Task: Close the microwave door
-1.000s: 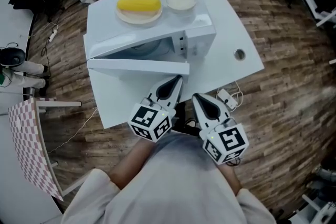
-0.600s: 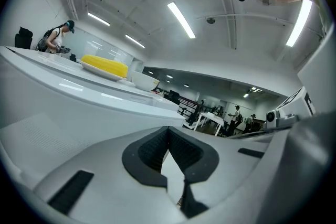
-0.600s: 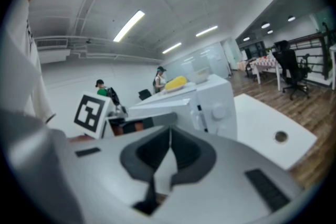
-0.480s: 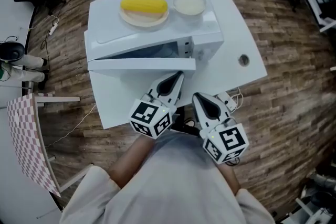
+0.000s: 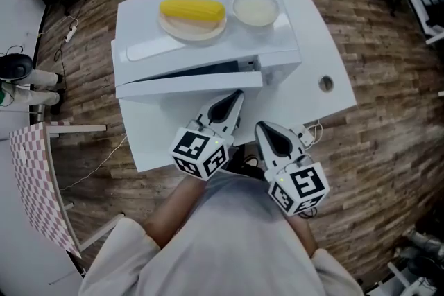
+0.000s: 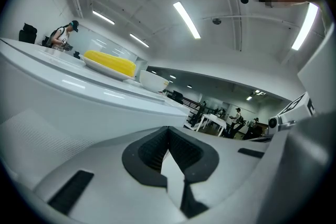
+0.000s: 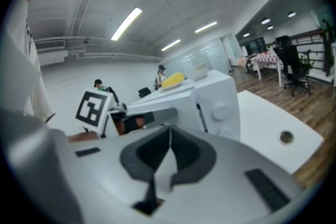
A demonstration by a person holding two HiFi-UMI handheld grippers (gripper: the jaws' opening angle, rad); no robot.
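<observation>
Left gripper (image 5: pixel 234 97): jaws clenched, empty. Flat white microwave door (image 5: pixel 187 85), narrowly ajar, directly ahead of the tips. Right gripper (image 5: pixel 263 128): jaws clenched, empty; door ahead-left, apart.

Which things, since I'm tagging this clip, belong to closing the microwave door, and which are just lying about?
Job: microwave, its part-open door, left claw, shut, near the door's edge.
Lying about: corn on a plate, bowl, both atop the microwave; right claw, shut, idle.

light: bright, even, ceiling strip lights (image 6: pixel 187 20) | shadows: soft | gripper views: fisheye-warped, dark corners, slight blur
</observation>
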